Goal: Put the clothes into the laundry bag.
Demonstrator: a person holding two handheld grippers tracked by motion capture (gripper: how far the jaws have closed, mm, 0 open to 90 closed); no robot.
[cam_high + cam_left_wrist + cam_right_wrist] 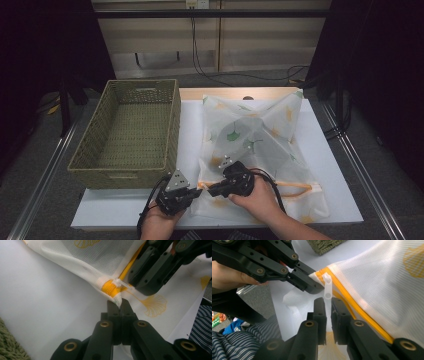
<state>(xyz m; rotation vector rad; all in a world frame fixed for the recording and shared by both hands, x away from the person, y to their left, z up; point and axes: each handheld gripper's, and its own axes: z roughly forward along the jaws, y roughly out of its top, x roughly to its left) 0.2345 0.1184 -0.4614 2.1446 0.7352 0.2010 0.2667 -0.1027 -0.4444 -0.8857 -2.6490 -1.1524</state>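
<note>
L claw (120, 305) on mesh bag (100, 262) corner

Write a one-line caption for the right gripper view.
Right gripper open just below the white zipper pull of a mesh bag; left gripper pinches the bag's corner.

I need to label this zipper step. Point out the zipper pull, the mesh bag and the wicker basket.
zipper pull (327, 287), right gripper view, middle of the white tab.
mesh bag (260, 135), high view, centre of its white mesh.
wicker basket (85, 145), high view, left wall.
</note>
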